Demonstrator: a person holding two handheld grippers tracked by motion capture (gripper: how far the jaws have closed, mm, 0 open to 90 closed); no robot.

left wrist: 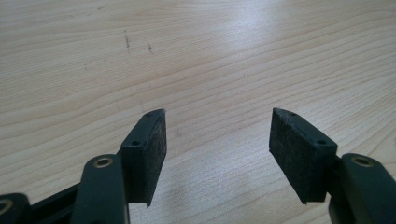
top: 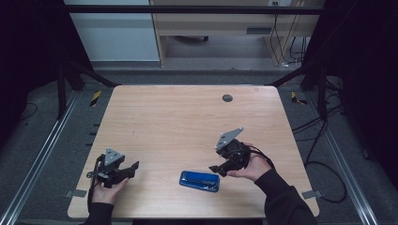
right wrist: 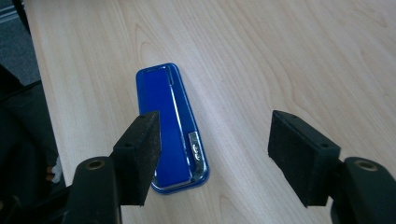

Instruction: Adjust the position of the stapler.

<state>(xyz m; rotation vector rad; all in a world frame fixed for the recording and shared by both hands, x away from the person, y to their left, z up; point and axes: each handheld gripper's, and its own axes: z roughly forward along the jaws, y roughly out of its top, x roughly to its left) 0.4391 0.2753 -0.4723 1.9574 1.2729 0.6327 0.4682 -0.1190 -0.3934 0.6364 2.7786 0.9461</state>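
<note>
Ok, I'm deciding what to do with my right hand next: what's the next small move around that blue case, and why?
Probably shift the right gripper sideways over the blue case before closing. In the right gripper view its jaws stand open, but the case lies flat on the table behind one pad, not centred in the gap. The left gripper is open and well apart from it.

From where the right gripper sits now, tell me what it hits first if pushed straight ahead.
Likely the blue case: it lies just ahead of the open right gripper, nearer its left jaw. Depth is unclear, so it may meet the table first.
</note>
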